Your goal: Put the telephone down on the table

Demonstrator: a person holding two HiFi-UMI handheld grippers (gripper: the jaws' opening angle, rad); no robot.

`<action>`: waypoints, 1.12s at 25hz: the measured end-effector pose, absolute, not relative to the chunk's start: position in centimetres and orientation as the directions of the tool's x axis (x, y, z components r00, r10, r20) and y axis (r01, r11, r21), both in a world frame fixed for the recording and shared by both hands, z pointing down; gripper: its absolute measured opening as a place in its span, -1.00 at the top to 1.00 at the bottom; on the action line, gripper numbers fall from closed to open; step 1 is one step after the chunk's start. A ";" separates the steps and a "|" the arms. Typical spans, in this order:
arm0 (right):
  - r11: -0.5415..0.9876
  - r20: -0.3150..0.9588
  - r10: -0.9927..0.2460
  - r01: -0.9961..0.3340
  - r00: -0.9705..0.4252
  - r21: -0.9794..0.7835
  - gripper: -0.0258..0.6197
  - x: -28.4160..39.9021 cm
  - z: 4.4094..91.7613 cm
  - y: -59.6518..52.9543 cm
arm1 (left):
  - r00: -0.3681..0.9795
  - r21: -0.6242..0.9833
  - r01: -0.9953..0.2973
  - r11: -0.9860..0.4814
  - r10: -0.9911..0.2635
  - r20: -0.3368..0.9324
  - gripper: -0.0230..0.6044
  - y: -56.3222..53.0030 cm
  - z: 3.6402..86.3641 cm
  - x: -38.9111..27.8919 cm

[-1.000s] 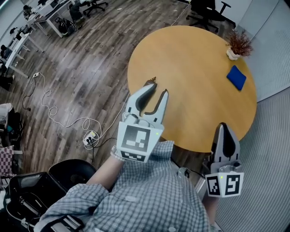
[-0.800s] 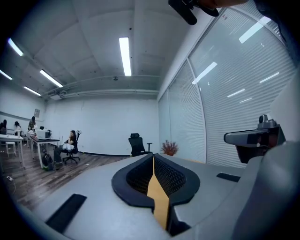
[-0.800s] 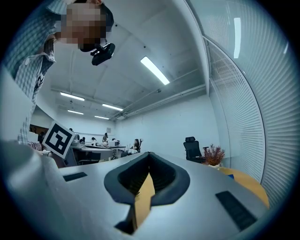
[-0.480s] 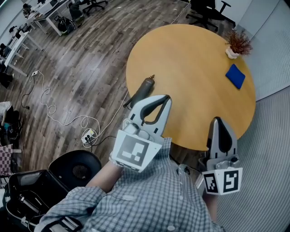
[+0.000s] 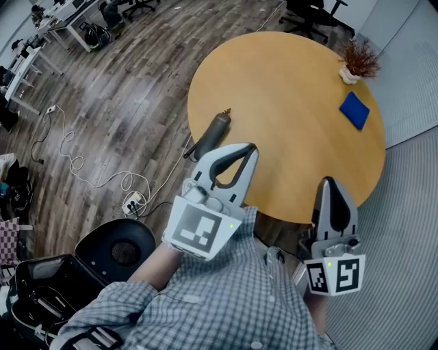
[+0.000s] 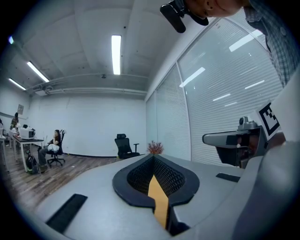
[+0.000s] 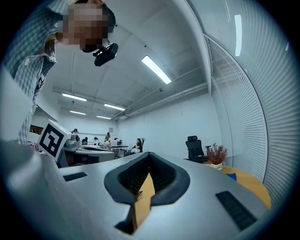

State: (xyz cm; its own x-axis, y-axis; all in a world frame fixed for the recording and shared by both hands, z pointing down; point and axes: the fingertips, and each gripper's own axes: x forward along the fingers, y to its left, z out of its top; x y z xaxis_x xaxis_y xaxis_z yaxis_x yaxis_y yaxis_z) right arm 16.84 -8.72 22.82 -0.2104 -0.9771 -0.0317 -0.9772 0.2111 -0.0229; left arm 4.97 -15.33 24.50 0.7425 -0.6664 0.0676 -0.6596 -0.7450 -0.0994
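Observation:
The telephone (image 5: 213, 131), a dark grey handset, lies on the round wooden table (image 5: 294, 116) close to its left edge, one end poking over the rim. My left gripper (image 5: 251, 147) hovers just below it over the table's near edge. Its jaws are shut and empty, and it does not touch the handset. In the left gripper view the left gripper (image 6: 154, 161) shows its pads together with only tabletop beyond. My right gripper (image 5: 331, 183) is shut and empty at the table's near right edge; the right gripper view shows the right gripper (image 7: 149, 162) the same way.
A small potted plant (image 5: 358, 63) and a flat blue object (image 5: 355, 110) sit at the table's far right. Office chairs (image 5: 311, 15) stand behind it. On the wood floor to the left lie a white cable and power strip (image 5: 134, 204); a black bag (image 5: 48, 294) is at bottom left.
My left gripper was open around the telephone a second ago; it has since shut and pulled back toward me, leaving the handset lying on the table. The right gripper barely moved.

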 end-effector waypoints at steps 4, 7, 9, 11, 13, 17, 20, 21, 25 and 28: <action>0.203 -0.028 -0.979 -0.979 -0.203 -0.024 0.90 17.2 23.7 -8.5 | 0.753 -0.107 -0.645 -0.756 -0.654 0.077 0.90 -15.1 25.2 5.5; 0.202 -0.020 -0.979 -0.979 -0.202 -0.028 0.90 17.3 24.0 -8.4 | 0.758 -0.107 -0.638 -0.762 -0.646 0.084 0.90 -14.9 25.4 5.8; 0.204 -0.017 -0.979 -0.979 -0.203 -0.029 0.90 17.3 24.3 -8.3 | 0.759 -0.105 -0.636 -0.764 -0.644 0.090 0.90 -14.8 25.7 5.8; 0.204 -0.014 -0.979 -0.978 -0.204 -0.031 0.90 17.3 24.7 -8.2 | 0.759 -0.102 -0.637 -0.764 -0.645 0.090 0.90 -14.7 26.0 6.0; 0.205 -0.013 -0.979 -0.978 -0.205 -0.033 0.90 17.5 24.9 -8.2 | 0.759 -0.104 -0.637 -0.764 -0.645 0.089 0.90 -14.7 26.2 6.1; 0.208 -0.013 -0.978 -0.978 -0.207 -0.031 0.90 17.5 24.7 -8.3 | 0.758 -0.109 -0.636 -0.764 -0.645 0.094 0.90 -14.7 26.1 6.2; 0.209 -0.010 -0.978 -0.978 -0.209 -0.029 0.90 17.3 24.7 -8.2 | 0.758 -0.107 -0.637 -0.764 -0.645 0.092 0.90 -14.7 26.0 6.1; 0.209 -0.009 -0.978 -0.977 -0.209 -0.029 0.90 17.2 24.7 -8.2 | 0.758 -0.106 -0.637 -0.763 -0.646 0.093 0.90 -14.7 26.0 6.0; 0.214 -0.008 -0.977 -0.977 -0.214 -0.021 0.90 17.0 24.4 -8.4 | 0.756 -0.103 -0.639 -0.762 -0.647 0.095 0.90 -14.8 25.8 5.9; 0.218 -0.009 -0.976 -0.976 -0.218 -0.015 0.90 16.8 24.5 -8.2 | 0.755 -0.103 -0.641 -0.761 -0.649 0.095 0.90 -14.6 26.0 5.8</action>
